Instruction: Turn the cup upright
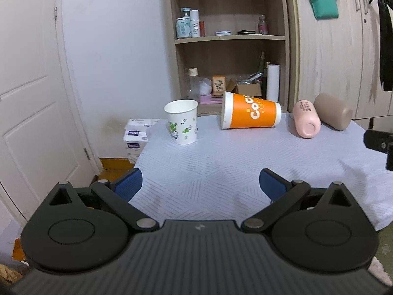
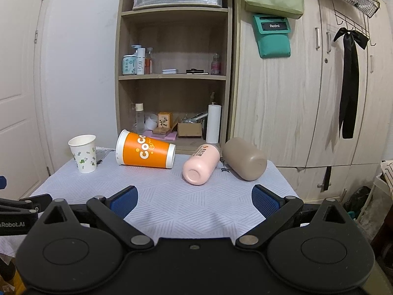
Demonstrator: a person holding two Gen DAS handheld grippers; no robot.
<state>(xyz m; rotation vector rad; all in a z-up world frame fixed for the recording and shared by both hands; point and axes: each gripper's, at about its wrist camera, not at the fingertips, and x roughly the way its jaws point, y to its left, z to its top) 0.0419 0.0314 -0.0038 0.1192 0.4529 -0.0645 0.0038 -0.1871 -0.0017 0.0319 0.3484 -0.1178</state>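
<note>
Orange paper cup (image 1: 250, 113) is lying sideways at the far edge, rim facing left; left gripper (image 1: 200, 184) and right gripper (image 2: 194, 199) are hovering spread, empty, nearside.

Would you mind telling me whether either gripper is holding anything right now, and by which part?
Nothing is held: the left gripper and right gripper are both open over the table, short of the cups.

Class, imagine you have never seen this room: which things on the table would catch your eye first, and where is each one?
The orange cup lies on its side at the table's middle back, its mouth facing left. Left of it a white leaf-print cup stands upright. To the right, a pink bottle and a brown tumbler also lie on their sides.
</note>
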